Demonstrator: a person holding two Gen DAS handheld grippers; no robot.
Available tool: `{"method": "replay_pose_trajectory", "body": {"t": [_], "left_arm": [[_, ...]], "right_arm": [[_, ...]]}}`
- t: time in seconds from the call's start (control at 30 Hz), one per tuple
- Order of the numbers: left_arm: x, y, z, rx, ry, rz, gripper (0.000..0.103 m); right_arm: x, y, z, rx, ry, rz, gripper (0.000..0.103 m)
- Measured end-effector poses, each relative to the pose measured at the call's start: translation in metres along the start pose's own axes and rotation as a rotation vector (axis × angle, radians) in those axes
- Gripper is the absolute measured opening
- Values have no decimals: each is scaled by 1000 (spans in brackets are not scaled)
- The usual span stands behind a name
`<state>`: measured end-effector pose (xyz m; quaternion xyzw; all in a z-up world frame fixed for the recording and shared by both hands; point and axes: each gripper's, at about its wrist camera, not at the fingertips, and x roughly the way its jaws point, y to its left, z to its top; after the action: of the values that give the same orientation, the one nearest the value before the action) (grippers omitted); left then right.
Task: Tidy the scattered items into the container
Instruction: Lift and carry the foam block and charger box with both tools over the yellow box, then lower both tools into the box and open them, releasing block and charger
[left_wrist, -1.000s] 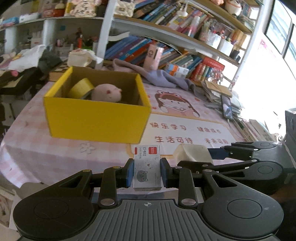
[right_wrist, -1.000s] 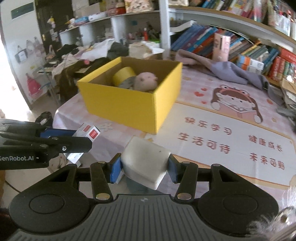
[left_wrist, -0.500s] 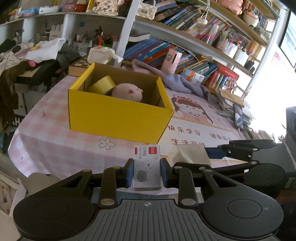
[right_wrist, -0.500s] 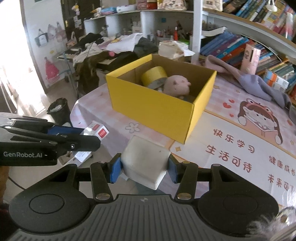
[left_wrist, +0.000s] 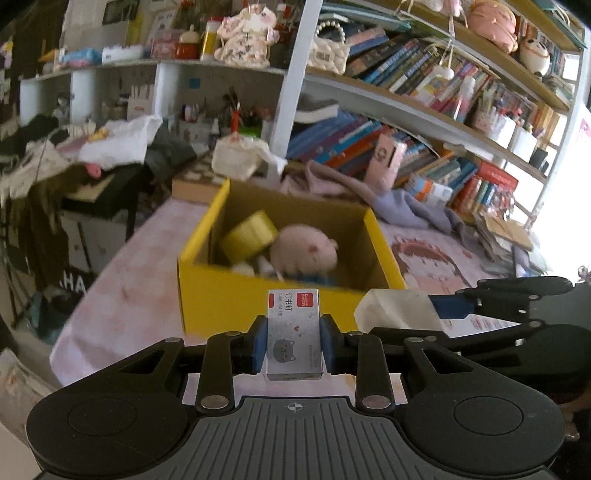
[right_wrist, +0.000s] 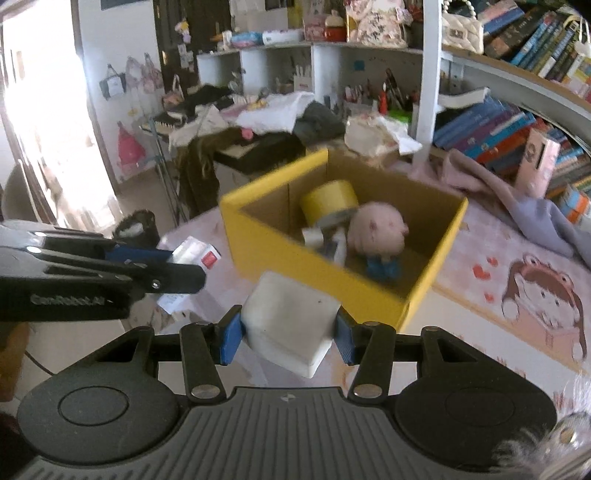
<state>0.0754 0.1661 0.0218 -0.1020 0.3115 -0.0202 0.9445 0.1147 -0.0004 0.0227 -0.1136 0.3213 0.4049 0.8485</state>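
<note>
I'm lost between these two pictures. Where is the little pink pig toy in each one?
Left wrist view: the pink pig toy lies inside the yellow box, just above the middle of the picture, right of the yellow tape roll.
Right wrist view: the same pig sits in the box, right of centre, again next to the tape roll.
Shared landmark: the yellow box.

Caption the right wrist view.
Right gripper holds a white foam block before the open yellow cardboard box.

Staple box (left_wrist: 293, 334), white block (right_wrist: 290, 325) lifted; yellow box (left_wrist: 258, 299) seemingly part-filled
</note>
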Motion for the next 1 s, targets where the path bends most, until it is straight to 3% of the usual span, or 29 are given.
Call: {"method": "replay_pose_trajectory", "body": {"t": [0.17, 0.37, 0.57, 0.73, 0.83, 1.0], "left_arm": [[26, 4, 31, 20, -25, 12, 28], [71, 6, 54, 65, 10, 24, 28], [128, 7, 63, 128, 110, 9, 28], [163, 6, 56, 161, 225, -43, 28], [171, 8, 54, 143, 243, -51, 29], [173, 9, 56, 143, 248, -44, 31]], "right_arm": [[16, -17, 32, -29, -51, -2, 48], [54, -44, 52, -33, -41, -17, 48], [104, -66, 56, -89, 55, -66, 48], [134, -71, 48, -157, 148, -29, 49], [140, -81, 47, -98, 170, 20, 50], [139, -81, 46, -103, 161, 23, 54]]}}
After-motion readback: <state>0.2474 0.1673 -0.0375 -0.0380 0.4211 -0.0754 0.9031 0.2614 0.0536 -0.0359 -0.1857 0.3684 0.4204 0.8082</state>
